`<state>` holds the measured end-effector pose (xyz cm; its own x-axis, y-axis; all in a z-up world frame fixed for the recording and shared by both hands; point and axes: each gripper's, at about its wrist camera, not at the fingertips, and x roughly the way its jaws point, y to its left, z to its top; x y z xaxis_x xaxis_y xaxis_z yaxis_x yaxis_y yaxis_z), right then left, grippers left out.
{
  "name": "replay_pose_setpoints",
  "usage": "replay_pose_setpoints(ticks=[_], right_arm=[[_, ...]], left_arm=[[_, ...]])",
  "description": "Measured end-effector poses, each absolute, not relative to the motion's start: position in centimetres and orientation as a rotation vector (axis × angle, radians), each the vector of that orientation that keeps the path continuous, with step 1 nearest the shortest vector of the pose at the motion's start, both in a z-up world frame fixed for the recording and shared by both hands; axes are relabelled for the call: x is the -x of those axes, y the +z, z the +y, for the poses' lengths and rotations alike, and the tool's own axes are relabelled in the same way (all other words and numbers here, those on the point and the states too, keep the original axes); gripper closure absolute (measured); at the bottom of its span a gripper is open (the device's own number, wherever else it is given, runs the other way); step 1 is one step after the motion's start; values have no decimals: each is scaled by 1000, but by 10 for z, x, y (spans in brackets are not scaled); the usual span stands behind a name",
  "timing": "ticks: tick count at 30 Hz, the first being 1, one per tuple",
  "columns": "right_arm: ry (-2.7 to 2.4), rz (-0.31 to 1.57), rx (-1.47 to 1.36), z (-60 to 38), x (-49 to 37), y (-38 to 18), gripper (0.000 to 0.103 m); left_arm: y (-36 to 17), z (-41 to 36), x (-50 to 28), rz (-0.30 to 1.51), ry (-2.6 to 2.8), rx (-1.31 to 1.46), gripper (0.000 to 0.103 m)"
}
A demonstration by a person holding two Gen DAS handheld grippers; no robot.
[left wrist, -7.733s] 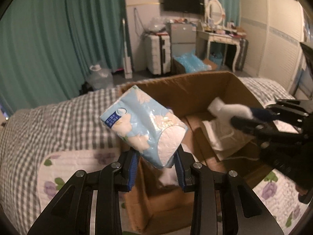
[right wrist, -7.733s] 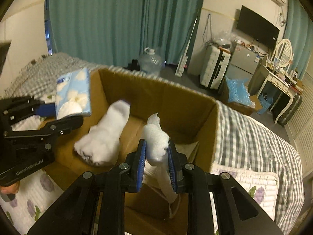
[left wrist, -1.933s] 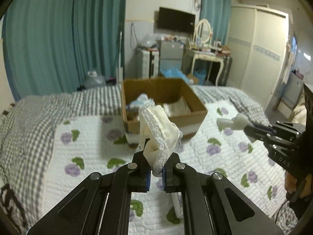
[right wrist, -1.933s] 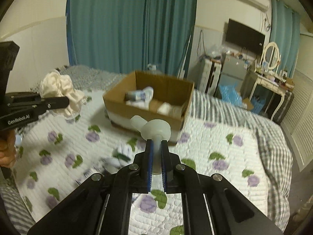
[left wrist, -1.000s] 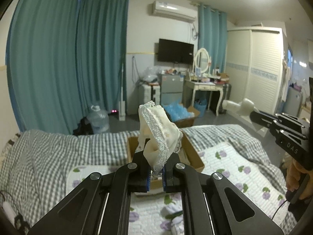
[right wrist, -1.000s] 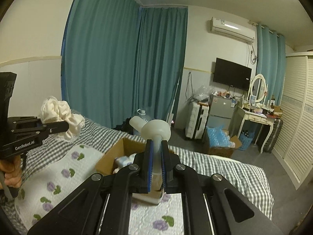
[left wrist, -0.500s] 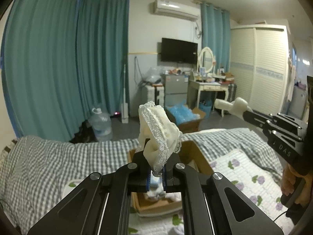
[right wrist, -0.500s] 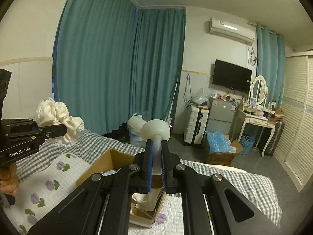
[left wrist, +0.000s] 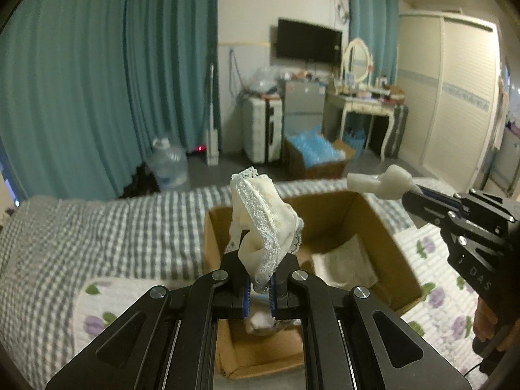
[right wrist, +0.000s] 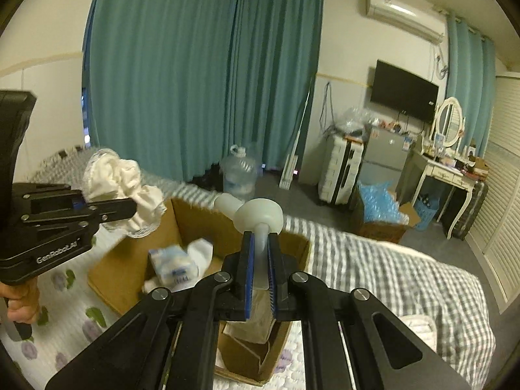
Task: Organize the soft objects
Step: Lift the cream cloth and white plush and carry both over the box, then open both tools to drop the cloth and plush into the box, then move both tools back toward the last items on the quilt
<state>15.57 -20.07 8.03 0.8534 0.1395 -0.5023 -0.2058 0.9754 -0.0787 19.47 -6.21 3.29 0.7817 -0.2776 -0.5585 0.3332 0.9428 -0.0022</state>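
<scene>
My left gripper is shut on a cream lace-edged cloth and holds it above the near side of an open cardboard box on the bed. My right gripper is shut on a pale soft rubbery piece, held over the box. In the left wrist view the right gripper and its piece hover over the box's right rim. In the right wrist view the left gripper and cloth are over the left rim. Inside lie a blue tissue pack and white cloth.
The box rests on a bed with a grey checked cover and a white floral quilt. Beyond the bed are teal curtains, a water jug, a suitcase, a box of blue bags and a dressing table.
Both grippers have tilted down and moved closer to the box, still holding their objects. The box now fills more of both views.
</scene>
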Motion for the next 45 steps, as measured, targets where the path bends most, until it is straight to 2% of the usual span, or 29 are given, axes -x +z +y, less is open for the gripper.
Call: replay_pose_setpoints(ticks=[12, 17, 20, 23, 25, 28, 30, 32, 34, 41, 45], right_arm=[[202, 724, 185, -189, -179, 13, 96], [202, 789, 210, -187, -181, -5, 95], [190, 789, 206, -190, -181, -4, 92], [186, 767, 210, -191, -175, 3, 80], [186, 750, 209, -192, -171, 9, 67], [176, 721, 203, -194, -164, 21, 65], [167, 703, 190, -196, -157, 30, 65], [151, 677, 176, -201, -149, 40, 61], [137, 657, 162, -205, -143, 49, 56], [102, 591, 126, -223, -113, 87, 54], [92, 542, 96, -230, -91, 110, 43]], left_arm=[[-20, -86, -214, 759, -322, -162, 96], [-29, -90, -214, 795, -311, -191, 91], [-29, -90, -214, 804, -311, -195, 90], [-24, -87, -212, 801, -313, -174, 90], [-17, -87, -207, 785, -317, -172, 89], [-5, -89, -199, 755, -315, -190, 88], [2, -87, -195, 734, -312, -197, 72], [9, -85, -190, 712, -310, -191, 29], [19, -80, -183, 668, -293, -174, 12], [48, -70, -166, 597, -267, -129, 12], [68, -66, -152, 558, -259, -112, 12]])
